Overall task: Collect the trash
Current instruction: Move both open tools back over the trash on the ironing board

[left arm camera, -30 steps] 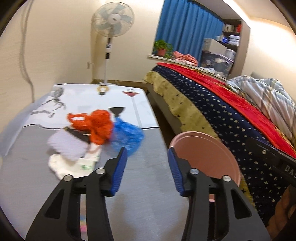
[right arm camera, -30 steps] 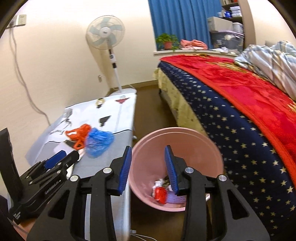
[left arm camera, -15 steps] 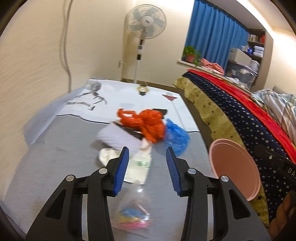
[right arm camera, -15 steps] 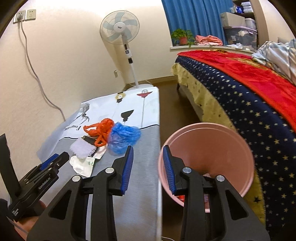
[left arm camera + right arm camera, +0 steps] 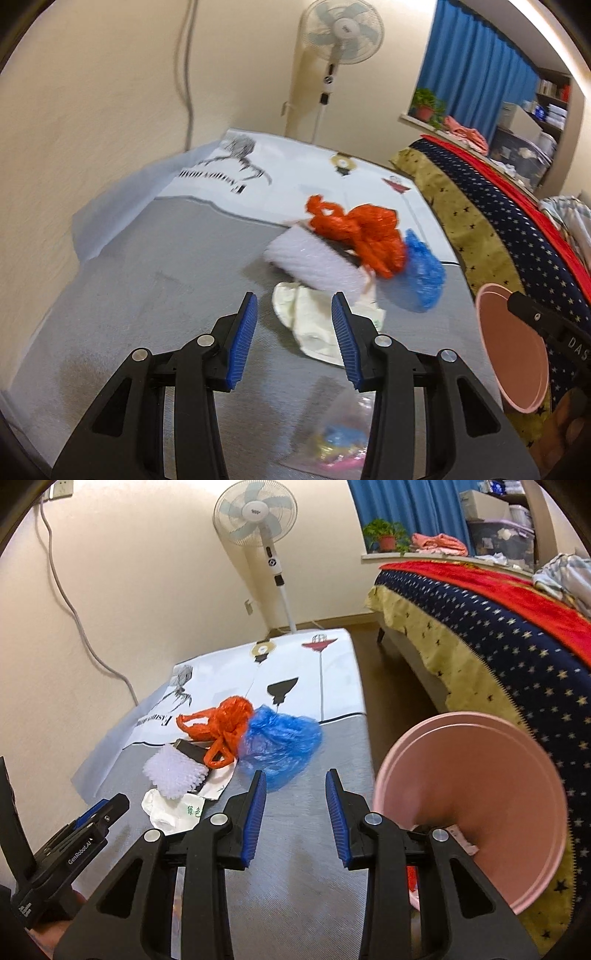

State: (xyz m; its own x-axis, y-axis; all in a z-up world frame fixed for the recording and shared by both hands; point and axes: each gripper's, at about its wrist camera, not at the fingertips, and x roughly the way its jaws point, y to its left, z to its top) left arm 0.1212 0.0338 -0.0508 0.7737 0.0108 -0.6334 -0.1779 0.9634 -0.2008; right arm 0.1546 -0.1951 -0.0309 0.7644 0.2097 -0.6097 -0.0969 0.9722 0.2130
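A heap of trash lies on the grey table (image 5: pixel 155 295): an orange plastic bag (image 5: pixel 362 229), a blue plastic bag (image 5: pixel 423 273), a white foam piece (image 5: pixel 314 260), a white wrapper (image 5: pixel 314 321). A clear bag with coloured bits (image 5: pixel 340 443) lies under my left gripper (image 5: pixel 293 332), which is open and empty above the wrapper. My right gripper (image 5: pixel 293 812) is open and empty just short of the blue bag (image 5: pixel 280 740). The pink bin (image 5: pixel 472 805) stands to the right of the table, with some trash inside.
A standing fan (image 5: pixel 258 517) is behind the table. A bed with a starred navy and red cover (image 5: pixel 498 609) runs along the right. A cable (image 5: pixel 74 602) hangs on the left wall. A printed white cloth (image 5: pixel 295 664) covers the table's far end.
Both grippers have swung left from the bin toward the trash heap. The left gripper has come lower and closer over the wrapper. The right gripper now faces the table instead of the bin.
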